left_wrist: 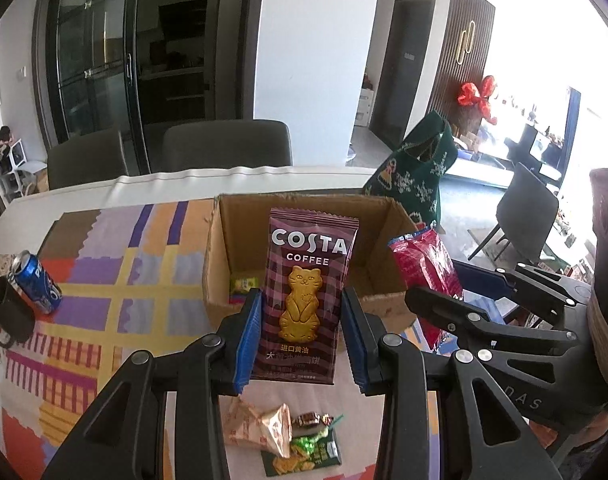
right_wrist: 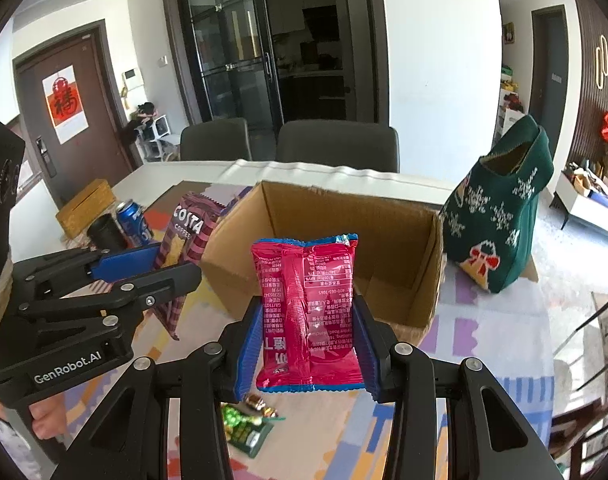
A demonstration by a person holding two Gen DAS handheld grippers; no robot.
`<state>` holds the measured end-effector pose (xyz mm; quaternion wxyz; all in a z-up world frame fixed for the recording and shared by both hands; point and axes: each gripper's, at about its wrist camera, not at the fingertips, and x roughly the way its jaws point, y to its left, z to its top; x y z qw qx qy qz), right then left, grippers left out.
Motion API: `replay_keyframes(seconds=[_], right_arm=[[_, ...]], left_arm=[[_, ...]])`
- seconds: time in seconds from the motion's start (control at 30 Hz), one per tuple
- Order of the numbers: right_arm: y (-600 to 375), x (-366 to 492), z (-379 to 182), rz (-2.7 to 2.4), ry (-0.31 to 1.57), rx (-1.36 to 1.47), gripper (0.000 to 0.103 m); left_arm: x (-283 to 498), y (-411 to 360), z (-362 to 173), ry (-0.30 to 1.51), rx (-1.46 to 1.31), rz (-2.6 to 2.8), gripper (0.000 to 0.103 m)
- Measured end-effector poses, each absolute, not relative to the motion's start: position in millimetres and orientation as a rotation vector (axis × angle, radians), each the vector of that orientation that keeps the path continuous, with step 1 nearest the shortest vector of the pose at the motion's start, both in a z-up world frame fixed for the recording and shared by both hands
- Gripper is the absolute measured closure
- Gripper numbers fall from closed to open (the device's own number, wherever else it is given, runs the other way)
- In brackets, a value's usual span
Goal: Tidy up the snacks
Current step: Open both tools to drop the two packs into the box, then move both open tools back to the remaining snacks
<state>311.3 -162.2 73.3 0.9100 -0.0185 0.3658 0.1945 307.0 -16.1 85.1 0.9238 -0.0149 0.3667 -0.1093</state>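
It was a home's dining area. Behind the counter (right_wrist: 175, 172) stood two grey chairs (right_wrist: 338, 142), and beyond them glass doors (right_wrist: 231, 52). Left of the counter was a front door (right_wrist: 69, 112) bearing a red paper charm (right_wrist: 66, 102).
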Motion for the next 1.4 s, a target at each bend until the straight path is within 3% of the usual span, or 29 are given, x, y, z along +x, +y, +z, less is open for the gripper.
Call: replay_keyframes(seconds=[0.7, 0.77, 0.83, 0.9, 0.97, 1.4], right_arm=[[-162, 387, 63, 0.343, 0.801, -0.024, 0.060], [-163, 393, 60, 0.340, 0.812, -0.022, 0.060], [-163, 396, 56, 0.336, 0.815, -0.026, 0.059], [-162, 399, 53, 0.322, 0.819, -0.039, 0.046], [-162, 398, 53, 0.293, 0.808, -0.044, 0.040], [-153, 352, 68, 0.347, 0.730, -0.043, 0.040]], left_arm=[[387, -10, 68, 0.805, -0.026, -0.217, 0.065], [392, -11, 66, 0.809, -0.014, -0.211, 0.063], [394, -14, 65, 0.813, 0.020, -0.192, 0.052], [391, -13, 64, 0.802, 0.038, -0.174, 0.046], [388, -9, 63, 0.798, 0.038, -0.168, 0.046], [333, 8, 73, 0.768, 0.041, -0.180, 0.037]])
